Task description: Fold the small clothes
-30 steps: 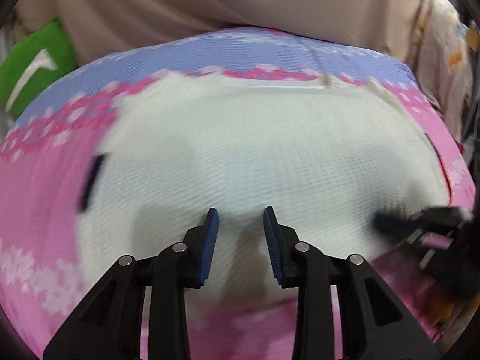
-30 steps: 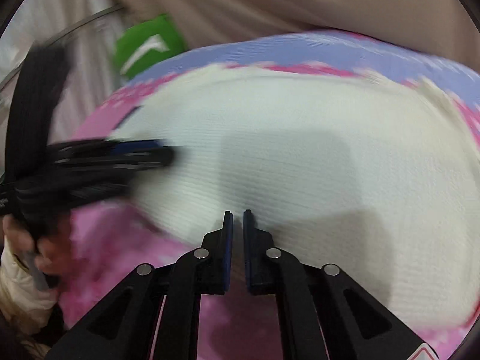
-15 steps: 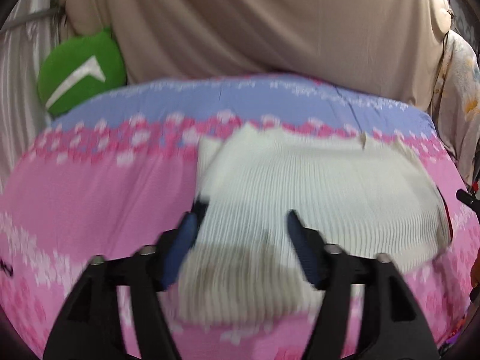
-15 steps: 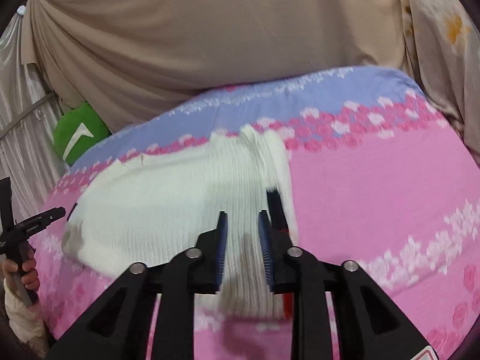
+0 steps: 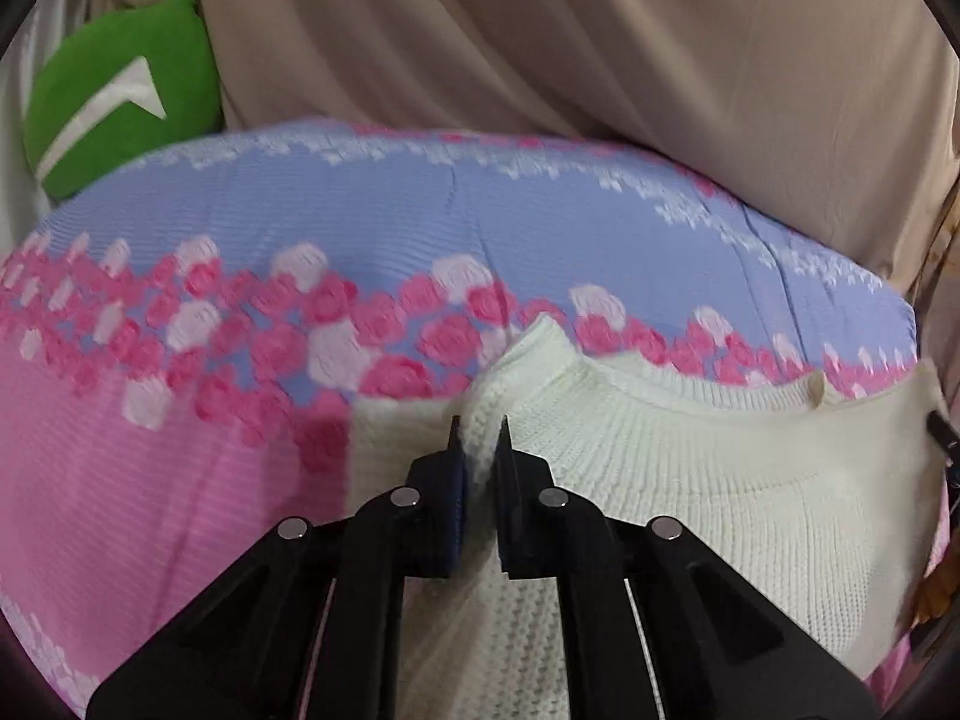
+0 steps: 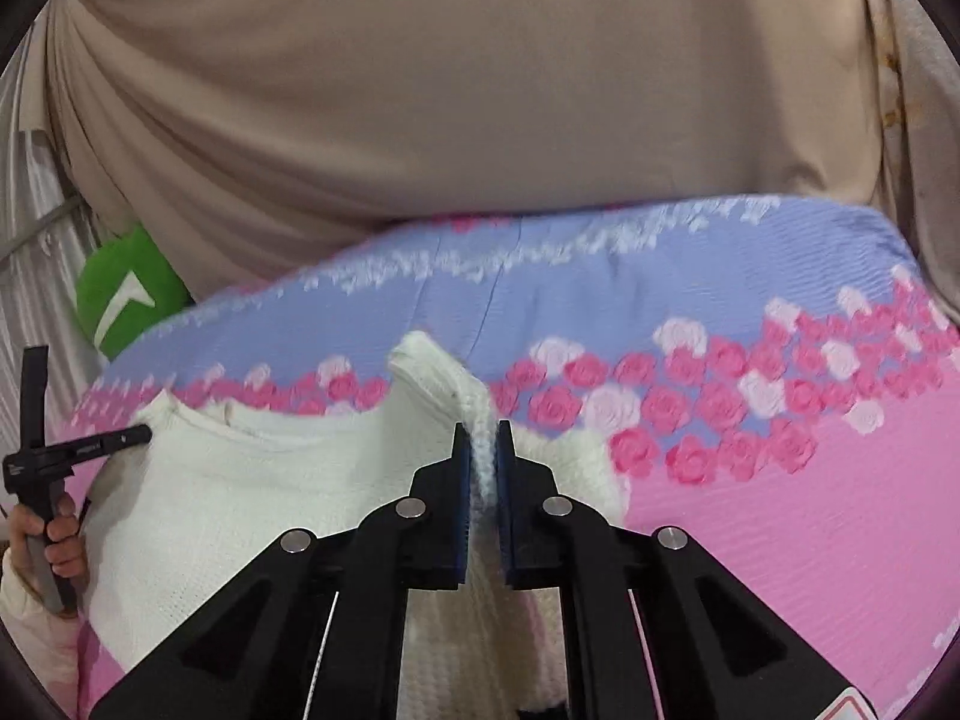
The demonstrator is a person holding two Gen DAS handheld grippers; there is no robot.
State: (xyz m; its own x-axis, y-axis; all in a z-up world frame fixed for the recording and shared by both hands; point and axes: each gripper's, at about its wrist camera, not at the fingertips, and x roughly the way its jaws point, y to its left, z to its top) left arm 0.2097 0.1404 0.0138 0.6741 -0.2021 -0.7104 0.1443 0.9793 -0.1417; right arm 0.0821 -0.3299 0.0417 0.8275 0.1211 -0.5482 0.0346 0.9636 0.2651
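We've got the cream ribbed knit sweater (image 5: 690, 480) lying on the pink and lilac rose-print bedspread (image 5: 180, 450). The left gripper (image 5: 478, 438) is clamped on a raised ridge of knit at one far shoulder, and the right gripper (image 6: 478, 441) is pinching the other. Best bet, we reckon: lift both evenly, keep the edge taut, then lay it toward the near hem without dragging.

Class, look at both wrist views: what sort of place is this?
Probably a bedroom at home: a rose-patterned bedspread covers a bed, a green cushion lies at its far edge, and beige drapery hangs behind.
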